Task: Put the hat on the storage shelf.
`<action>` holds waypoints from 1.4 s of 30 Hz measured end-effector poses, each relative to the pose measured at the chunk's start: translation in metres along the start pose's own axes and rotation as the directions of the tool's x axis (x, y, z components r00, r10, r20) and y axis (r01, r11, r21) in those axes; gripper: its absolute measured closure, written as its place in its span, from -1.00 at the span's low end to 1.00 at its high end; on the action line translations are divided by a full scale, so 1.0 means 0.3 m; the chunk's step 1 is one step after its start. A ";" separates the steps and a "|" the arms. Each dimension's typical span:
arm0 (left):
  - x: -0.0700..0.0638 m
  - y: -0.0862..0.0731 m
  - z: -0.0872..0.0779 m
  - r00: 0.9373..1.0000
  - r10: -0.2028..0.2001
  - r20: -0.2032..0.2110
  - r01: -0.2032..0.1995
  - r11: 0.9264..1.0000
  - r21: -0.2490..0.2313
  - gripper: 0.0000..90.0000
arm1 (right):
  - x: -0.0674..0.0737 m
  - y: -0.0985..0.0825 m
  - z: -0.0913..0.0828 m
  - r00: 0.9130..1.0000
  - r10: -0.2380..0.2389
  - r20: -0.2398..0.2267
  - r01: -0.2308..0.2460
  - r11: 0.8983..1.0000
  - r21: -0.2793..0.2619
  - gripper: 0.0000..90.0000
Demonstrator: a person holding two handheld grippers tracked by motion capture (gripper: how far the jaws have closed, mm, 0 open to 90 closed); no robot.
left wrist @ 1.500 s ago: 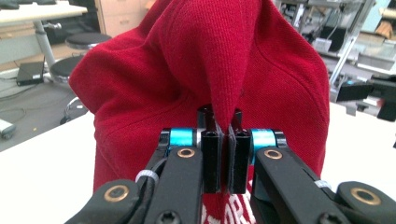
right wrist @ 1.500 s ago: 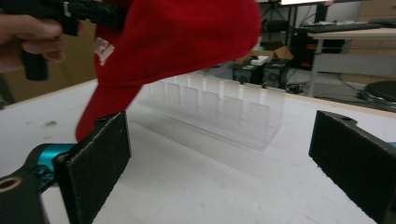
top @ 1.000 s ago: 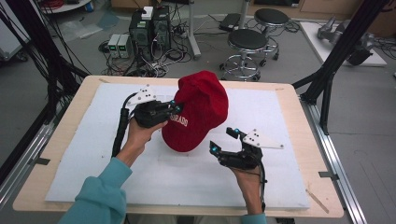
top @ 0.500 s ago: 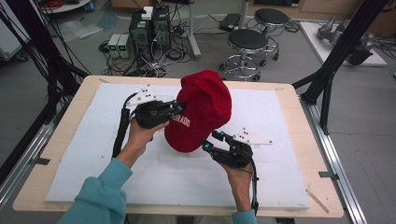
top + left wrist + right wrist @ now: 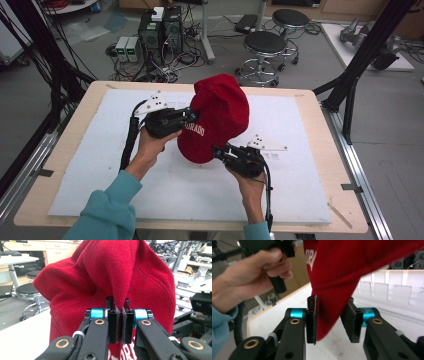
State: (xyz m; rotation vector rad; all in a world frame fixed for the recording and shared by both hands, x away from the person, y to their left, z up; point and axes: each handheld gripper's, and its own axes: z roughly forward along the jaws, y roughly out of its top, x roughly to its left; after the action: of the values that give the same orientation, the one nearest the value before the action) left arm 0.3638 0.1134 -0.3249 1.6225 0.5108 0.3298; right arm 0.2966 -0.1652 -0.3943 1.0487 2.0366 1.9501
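Left gripper jaws clamped on a fold of the red cap, holding it above the bench, right gripper jaws open around its lower edge

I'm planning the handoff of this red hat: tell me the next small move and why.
Probably close the right gripper. Its jaws stand open with the lower edge of the red hat hanging between them, while the left gripper is shut on a fold of the knit and holds the hat up off the table.
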 end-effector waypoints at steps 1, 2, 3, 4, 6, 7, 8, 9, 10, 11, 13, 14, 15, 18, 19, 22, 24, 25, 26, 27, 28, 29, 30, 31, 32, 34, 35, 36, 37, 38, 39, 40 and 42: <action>0.000 0.000 0.000 1.000 0.000 0.000 0.000 1.000 0.000 0.93 | 0.000 0.000 0.000 1.000 0.000 0.000 0.000 1.000 0.000 0.54; 0.001 0.000 0.000 1.000 -0.003 0.004 0.003 1.000 -0.005 0.93 | -0.002 0.001 -0.002 1.000 0.013 -0.016 -0.013 1.000 -0.003 0.62; 0.001 0.000 0.000 1.000 -0.003 0.004 0.003 1.000 -0.005 0.93 | -0.002 0.001 -0.002 1.000 0.013 -0.016 -0.013 1.000 -0.003 0.62; 0.002 -0.001 0.001 1.000 0.002 0.001 -0.002 1.000 -0.001 0.93 | -0.004 0.001 -0.004 0.999 0.016 -0.036 -0.016 1.000 -0.011 0.71; 0.005 -0.003 0.003 1.000 -0.003 0.003 0.003 1.000 0.003 0.93 | 0.001 0.002 -0.004 0.998 0.022 -0.065 -0.023 1.000 -0.014 0.79; 0.006 -0.004 0.005 1.000 -0.005 0.000 0.005 1.000 0.003 0.93 | 0.006 0.003 -0.004 0.997 0.017 -0.076 -0.019 1.000 -0.015 0.82; 0.006 -0.005 0.006 1.000 -0.005 0.002 0.005 1.000 0.006 0.93 | 0.008 0.004 -0.003 0.996 0.013 -0.092 -0.015 1.000 -0.016 0.85; 0.007 -0.006 0.007 1.000 -0.002 0.002 0.002 1.000 0.008 0.93 | 0.011 0.005 -0.003 0.994 0.014 -0.104 -0.016 1.000 -0.017 0.87; 0.007 -0.007 0.008 1.000 -0.005 0.004 0.005 1.000 0.008 0.93 | 0.013 0.006 -0.002 0.993 0.008 -0.116 -0.010 1.000 -0.018 0.89; 0.006 -0.007 0.009 1.000 -0.004 0.005 0.004 1.000 0.008 0.93 | 0.016 0.007 -0.002 0.992 0.002 -0.129 -0.005 1.000 -0.019 0.90; 0.007 -0.008 0.010 1.000 -0.001 0.007 0.001 1.000 0.012 0.93 | 0.020 0.009 -0.002 0.992 -0.010 -0.128 0.007 1.000 -0.018 0.90; 0.007 -0.009 0.011 1.000 -0.001 0.008 0.000 1.000 0.011 0.92 | 0.021 0.009 -0.003 0.992 -0.012 -0.129 0.010 1.000 -0.017 0.91; 0.007 -0.010 0.011 1.000 -0.002 0.009 0.002 1.000 0.011 0.93 | 0.022 0.010 -0.003 0.992 -0.014 -0.127 0.012 1.000 -0.015 0.91; 0.008 -0.010 0.013 1.000 -0.001 0.018 0.001 1.000 0.006 0.92 | 0.025 0.012 -0.006 0.992 -0.034 -0.124 0.032 0.999 -0.019 0.91; 0.008 -0.010 0.013 1.000 -0.001 0.018 0.001 1.000 0.006 0.90 | 0.027 0.012 -0.007 0.992 -0.043 -0.121 0.040 0.999 -0.022 0.91; 0.012 -0.011 0.012 1.000 -0.008 0.009 0.007 1.000 0.010 0.70 | 0.035 0.017 -0.008 0.992 -0.065 -0.106 0.063 0.998 -0.016 0.91; 0.015 -0.009 0.007 1.000 -0.004 -0.030 0.004 1.000 0.018 0.55 | 0.040 0.021 -0.006 0.992 -0.094 -0.079 0.094 0.996 -0.006 0.92; 0.019 -0.008 0.004 0.999 -0.005 -0.035 0.006 1.000 0.019 0.48 | 0.041 0.023 -0.005 0.993 -0.100 -0.070 0.100 0.995 -0.003 0.92; 0.022 -0.006 -0.001 0.999 -0.008 -0.042 0.009 1.000 0.022 0.39 | 0.041 0.025 -0.006 0.993 -0.099 -0.067 0.099 0.995 -0.005 0.92; 0.026 -0.005 -0.004 0.998 -0.013 -0.056 0.014 1.000 0.027 0.24 | 0.040 0.026 -0.007 0.993 -0.102 -0.063 0.102 0.995 -0.010 0.92; 0.026 -0.005 -0.004 0.998 -0.013 -0.056 0.014 1.000 0.027 0.07 | 0.039 0.030 -0.009 0.993 -0.109 -0.052 0.108 0.994 -0.016 0.92; 0.035 -0.005 -0.013 0.996 -0.034 -0.081 0.039 0.998 0.051 -0.08 | 0.038 0.034 -0.011 0.993 -0.113 -0.042 0.112 0.993 -0.022 0.92; 0.035 -0.005 -0.013 0.996 -0.034 -0.081 0.039 0.998 0.051 -0.20 | 0.036 0.040 -0.013 0.993 -0.112 -0.036 0.111 0.993 -0.032 0.92; 0.043 -0.008 -0.025 0.993 -0.039 -0.114 0.049 0.995 0.087 -0.33 | 0.032 0.047 -0.015 0.993 -0.113 -0.031 0.111 0.993 -0.038 0.92; 0.043 -0.008 -0.025 0.993 -0.039 -0.114 0.049 0.995 0.087 -0.45 | 0.029 0.056 -0.017 0.993 -0.116 -0.023 0.115 0.992 -0.044 0.92; 0.054 -0.021 -0.054 0.995 -0.023 -0.097 0.034 0.992 0.120 -0.64 | 0.024 0.075 -0.021 0.991 -0.132 0.003 0.132 0.990 -0.052 0.92; 0.054 -0.021 -0.054 0.995 -0.023 -0.097 0.034 0.992 0.120 -0.64 | 0.024 0.075 -0.021 0.991 -0.132 0.003 0.132 0.990 -0.052 0.92; 0.054 -0.032 -0.075 0.994 0.010 -0.108 0.009 0.985 0.170 -0.65 | 0.017 0.093 -0.023 0.989 -0.146 0.031 0.148 0.987 -0.056 0.92; 0.054 -0.032 -0.075 0.994 0.010 -0.108 0.009 0.985 0.170 -0.67 | 0.013 0.101 -0.024 0.987 -0.155 0.039 0.157 0.986 -0.058 0.92; 0.056 -0.050 -0.099 0.992 0.038 -0.123 -0.012 0.980 0.201 -0.68 | 0.009 0.108 -0.025 0.985 -0.165 0.053 0.168 0.984 -0.060 0.91; 0.060 -0.060 -0.113 0.991 0.046 -0.123 -0.019 0.977 0.211 -0.68 | 0.006 0.115 -0.026 0.983 -0.170 0.069 0.174 0.983 -0.061 0.92; 0.066 -0.070 -0.128 0.990 0.052 -0.130 -0.023 0.975 0.221 -0.68 | 0.002 0.122 -0.027 0.980 -0.181 0.083 0.186 0.981 -0.060 0.92; 0.070 -0.080 -0.144 0.989 0.057 -0.134 -0.025 0.974 0.227 -0.68 | -0.006 0.133 -0.029 0.974 -0.194 0.115 0.201 0.978 -0.058 0.91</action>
State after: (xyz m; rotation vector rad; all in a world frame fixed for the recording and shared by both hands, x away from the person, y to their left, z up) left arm 0.3572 0.1627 -0.3454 1.8397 0.6402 0.4314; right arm 0.3084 -0.1765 -0.3570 0.8789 1.9204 1.8098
